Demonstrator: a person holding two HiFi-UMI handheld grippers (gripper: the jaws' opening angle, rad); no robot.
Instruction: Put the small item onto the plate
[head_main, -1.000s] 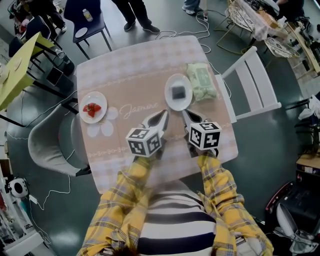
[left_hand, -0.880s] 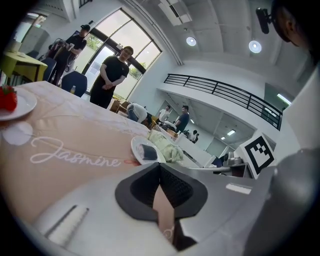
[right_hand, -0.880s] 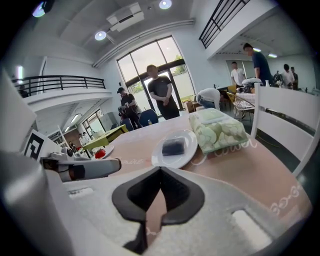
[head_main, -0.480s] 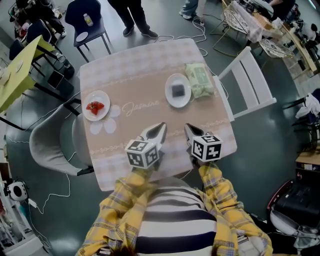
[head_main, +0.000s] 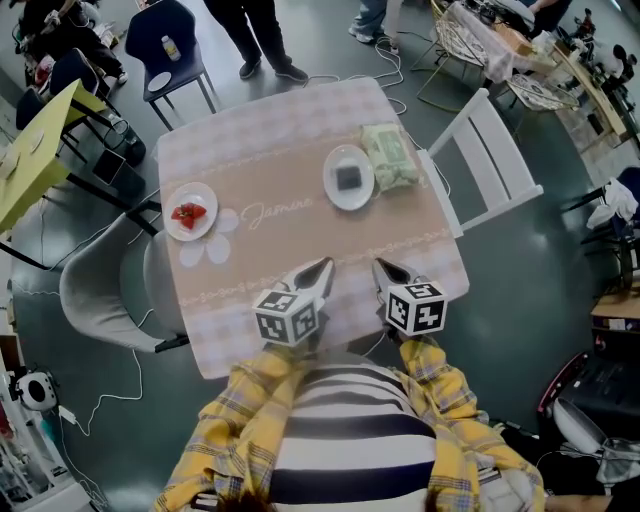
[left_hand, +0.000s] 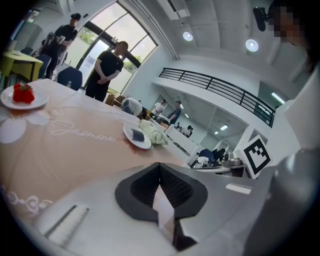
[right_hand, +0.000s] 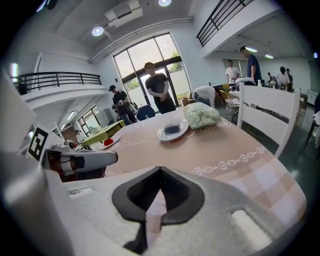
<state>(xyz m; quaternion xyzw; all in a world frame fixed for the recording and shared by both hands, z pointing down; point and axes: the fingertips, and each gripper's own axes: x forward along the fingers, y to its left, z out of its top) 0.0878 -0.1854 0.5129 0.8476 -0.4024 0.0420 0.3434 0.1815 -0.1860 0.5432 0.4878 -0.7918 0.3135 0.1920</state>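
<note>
Worktop: a square worktop (head_main: 280, 150) under a beige and pale checked cloth with cursive lettering. It stretches away ahead of both tools.
Chairs: a white slatted chair (head_main: 490, 165) stands off to the right of the right tool. A grey chair (head_main: 100, 290) stands to the left of the left tool.
Sleeves: yellow plaid sleeves (head_main: 250, 400) lead from the person up to the two tools.
Left tool (head_main: 318, 270): it sits over the near part of the worktop. Its jaws are pressed together with nothing between them.
Right tool (head_main: 384, 268): it is near the left tool, on its right. Its jaws are also closed and hold nothing.
Packet: a soft pale green packet (head_main: 390, 157) lies far ahead of the right tool, just beside the white round plate.
Plates: the white round plate (head_main: 334, 192) lies well ahead of both tools. A second white plate (head_main: 205, 228) holding red fruit (head_main: 187, 212) lies ahead and to the left of the left tool.
Small item: a small dark square item (head_main: 349, 178) lies in the middle of the white round plate, well apart from both tools.
What changed: a second ago both tool tips were just short of that plate. They have since drawn back toward the person, and the item has stayed where it was.
Meaning for the task: the small item already rests on the plate, so the placing looks finished. The tools seem to be retreating, with nothing left to carry.
</note>
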